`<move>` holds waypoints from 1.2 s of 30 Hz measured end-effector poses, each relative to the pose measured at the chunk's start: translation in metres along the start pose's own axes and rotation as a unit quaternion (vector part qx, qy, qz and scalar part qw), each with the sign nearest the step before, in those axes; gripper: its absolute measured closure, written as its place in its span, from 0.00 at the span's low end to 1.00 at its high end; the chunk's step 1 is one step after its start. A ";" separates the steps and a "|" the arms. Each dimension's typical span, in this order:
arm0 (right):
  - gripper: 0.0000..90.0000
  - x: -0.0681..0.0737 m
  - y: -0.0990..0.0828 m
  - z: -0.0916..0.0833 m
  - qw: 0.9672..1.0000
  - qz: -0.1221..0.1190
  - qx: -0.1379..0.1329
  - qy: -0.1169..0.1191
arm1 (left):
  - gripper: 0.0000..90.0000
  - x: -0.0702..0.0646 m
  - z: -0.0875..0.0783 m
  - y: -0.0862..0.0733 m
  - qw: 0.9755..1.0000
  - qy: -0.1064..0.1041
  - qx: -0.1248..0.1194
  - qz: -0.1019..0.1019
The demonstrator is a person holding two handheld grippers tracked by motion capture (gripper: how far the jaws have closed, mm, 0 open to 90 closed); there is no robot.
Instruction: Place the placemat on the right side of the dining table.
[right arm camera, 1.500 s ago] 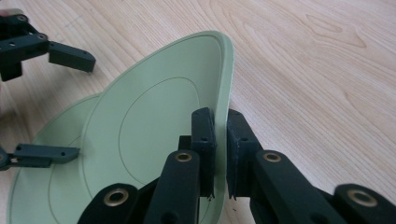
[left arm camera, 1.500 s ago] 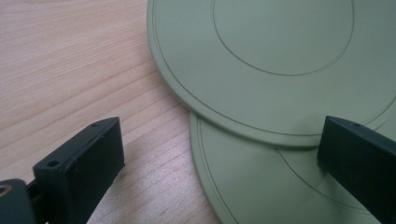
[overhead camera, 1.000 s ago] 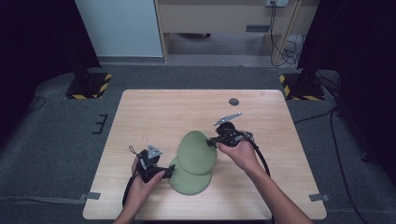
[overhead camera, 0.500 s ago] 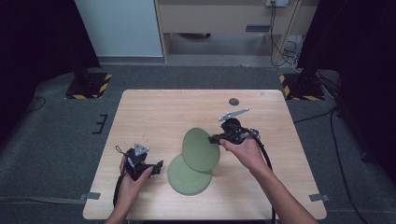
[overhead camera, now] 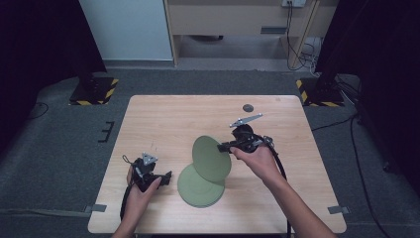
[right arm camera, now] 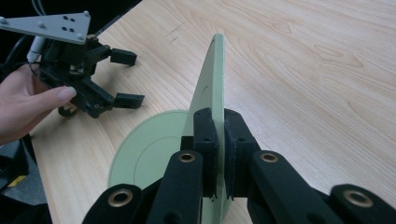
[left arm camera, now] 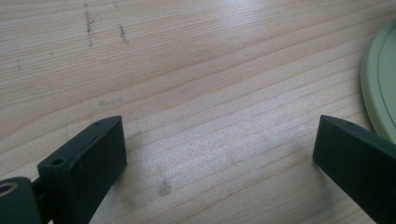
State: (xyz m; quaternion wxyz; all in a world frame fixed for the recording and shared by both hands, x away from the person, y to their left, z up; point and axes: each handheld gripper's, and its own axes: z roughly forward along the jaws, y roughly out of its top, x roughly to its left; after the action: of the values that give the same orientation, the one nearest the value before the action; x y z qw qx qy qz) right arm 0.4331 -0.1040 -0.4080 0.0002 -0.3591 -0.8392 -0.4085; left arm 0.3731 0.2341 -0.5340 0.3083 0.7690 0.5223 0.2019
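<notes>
- High view: wooden table (overhead camera: 163, 114) with two green plates; one plate (overhead camera: 199, 186) flat near the front edge, the other, the raised plate (overhead camera: 212, 158), tilted up on edge over it.
- Right gripper (overhead camera: 224, 147) clamped on the raised plate's rim, held by the right hand (overhead camera: 258, 159).
- Left gripper (overhead camera: 167, 177) low on the table just left of the flat plate, in the left hand (overhead camera: 141, 188), apart from both plates.
- Small dark round disc (overhead camera: 248, 107) lying near the table's far edge, well apart from the plates; too small to tell more.
- Right gripper view: raised plate (right arm camera: 211, 88) seen edge-on, near upright, pinched between the two black jaws closed on its lower rim; flat plate (right arm camera: 149, 144) behind and below it.
- Same view, farther off: left gripper (right arm camera: 126, 79) with jaws spread and nothing between them, grey plate on top, fingers (right arm camera: 44, 100) wrapped around its body.
- Left gripper view: jaws wide apart over bare wood, empty; flat plate's rim (left arm camera: 380, 84) at the right edge, close to the right jaw, touching or not cannot be told.
- Faint dark scuffs (left arm camera: 105, 32) on the wood, clear from this close.
</notes>
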 end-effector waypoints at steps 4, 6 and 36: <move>0.96 0.004 0.001 -0.003 1.000 -0.002 -0.001 0.003 | 0.01 -0.001 0.001 0.000 1.000 0.003 0.001 0.005; 0.96 0.005 0.002 -0.005 1.000 -0.004 -0.003 0.002 | 0.01 -0.001 0.001 0.000 1.000 0.002 0.000 0.005; 0.96 0.000 0.030 -0.020 0.996 0.021 -0.052 -0.063 | 0.00 -0.003 0.004 0.000 1.000 0.014 -0.009 -0.003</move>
State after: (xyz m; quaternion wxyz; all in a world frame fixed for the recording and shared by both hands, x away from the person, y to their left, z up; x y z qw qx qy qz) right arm 0.4453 -0.1061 -0.3743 -0.0631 -0.4011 -0.8073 -0.4283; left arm 0.3743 0.2305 -0.5365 0.3083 0.7620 0.5267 0.2165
